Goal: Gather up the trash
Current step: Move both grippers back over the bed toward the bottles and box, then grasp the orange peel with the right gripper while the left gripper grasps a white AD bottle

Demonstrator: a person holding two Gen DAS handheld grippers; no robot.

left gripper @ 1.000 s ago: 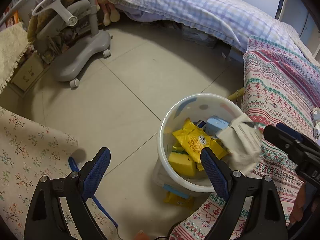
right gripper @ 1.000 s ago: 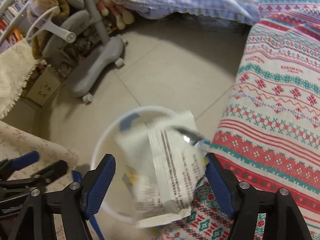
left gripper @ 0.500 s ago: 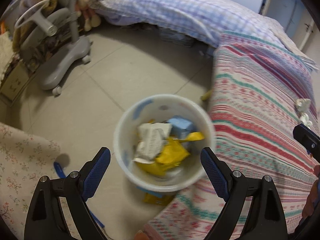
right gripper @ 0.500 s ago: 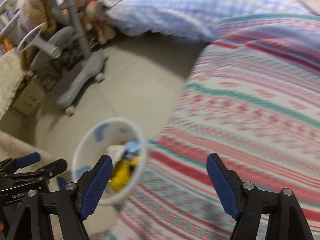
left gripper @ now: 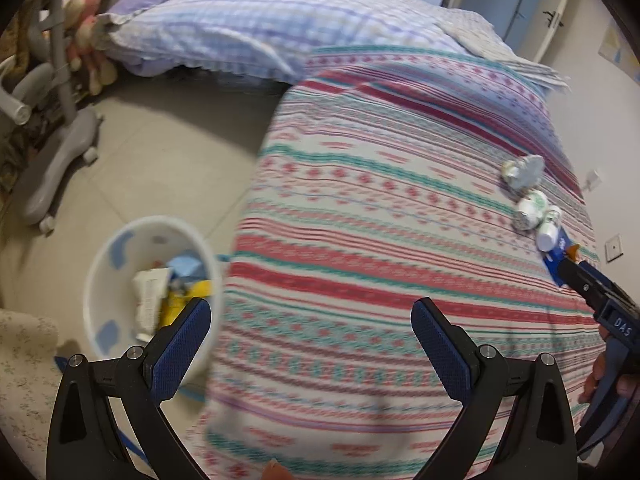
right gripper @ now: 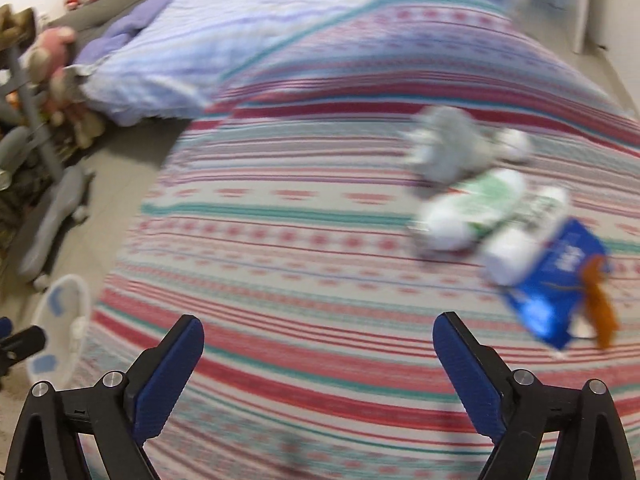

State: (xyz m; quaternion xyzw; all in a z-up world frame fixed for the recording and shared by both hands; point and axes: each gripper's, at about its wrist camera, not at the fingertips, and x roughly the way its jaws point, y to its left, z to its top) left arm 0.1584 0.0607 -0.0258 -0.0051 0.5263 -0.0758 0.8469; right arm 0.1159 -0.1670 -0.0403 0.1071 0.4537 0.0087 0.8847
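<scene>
swinging from the white bin point(left gripper: 102, 276) to the striped blanket point(right gripper: 320, 280): right gripper point(right gripper: 318, 364), its wrapper dropped in, and left gripper point(left gripper: 310, 346) both spreading, empty; remaining trash — crumpled paper point(right gripper: 444, 148), bottles point(right gripper: 472, 208), blue packet point(right gripper: 556, 280) — lies ahead

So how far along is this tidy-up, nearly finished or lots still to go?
Partway. Done: the white bin on the floor already holds wrappers. In hand: nothing; the left claw and right claw are both empty, jaws opening, over the striped blanket. Left: a crumpled grey wad, two white bottles and a blue packet lie on the blanket.
</scene>
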